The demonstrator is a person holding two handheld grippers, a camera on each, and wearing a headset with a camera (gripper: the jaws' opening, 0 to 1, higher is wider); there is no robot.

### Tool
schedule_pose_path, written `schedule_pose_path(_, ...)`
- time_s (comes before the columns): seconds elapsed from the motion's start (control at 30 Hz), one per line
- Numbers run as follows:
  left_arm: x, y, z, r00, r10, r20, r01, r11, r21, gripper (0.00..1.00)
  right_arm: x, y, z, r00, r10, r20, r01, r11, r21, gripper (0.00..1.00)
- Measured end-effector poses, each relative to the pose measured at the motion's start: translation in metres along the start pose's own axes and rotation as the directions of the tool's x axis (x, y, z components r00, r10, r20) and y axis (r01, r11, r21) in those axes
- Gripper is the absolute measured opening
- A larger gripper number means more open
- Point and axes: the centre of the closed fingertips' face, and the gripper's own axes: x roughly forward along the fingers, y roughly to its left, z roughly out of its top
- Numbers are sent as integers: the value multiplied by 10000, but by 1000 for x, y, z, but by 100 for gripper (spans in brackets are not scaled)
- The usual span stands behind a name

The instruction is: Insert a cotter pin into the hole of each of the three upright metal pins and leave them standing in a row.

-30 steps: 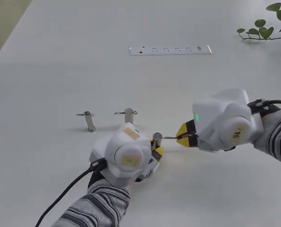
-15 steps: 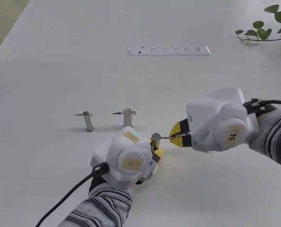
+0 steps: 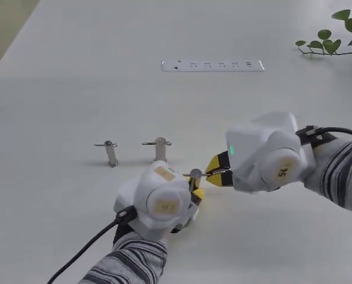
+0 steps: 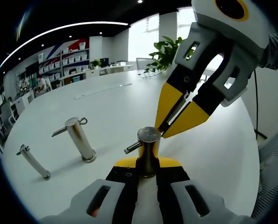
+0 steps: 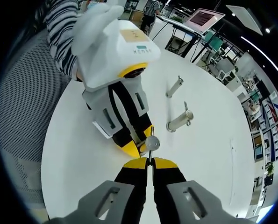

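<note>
The metal pin point(image 4: 148, 148) stands upright on my table point(image 3: 75, 89), its base clamped in my left gripper point(image 4: 148, 164). The cotter pin point(image 4: 131, 148) lies level through its hole, its tail pinched in my right gripper point(image 5: 149, 161). Two finished pins point(image 3: 110, 152) point(image 3: 160, 148) stand to its left.

The right gripper point(image 3: 215, 171) has moved left, closing most of the gap to the nearest upright metal pin point(image 3: 196, 176). Its yellow jaw tips now sit just beside the pin's head, and the cotter pin point(image 4: 131, 148) has slid further through the hole (its end now pokes out the far side).
</note>
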Motion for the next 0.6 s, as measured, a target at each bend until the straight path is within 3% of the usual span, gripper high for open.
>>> schedule_pose_path(0.13, 0, 0, 0, 10000, 38, -18, -38, 10000, -37, 10, 1, 0, 5, 9999, -6, 136, 6, 10000, 34, 0)
schedule_pose_path(0.27, 0, 0, 0, 10000, 37, -33, -37, 10000, -36, 10, -1, 2, 9, 9995, -23, 299, 17, 9998, 212, 6)
schedule_pose_path(0.6, 0, 0, 0, 10000, 43, -26, -44, 9999, -125, 10, -6, -5, -3, 9996, -293, 39, 287, 9937, 1082, 0)
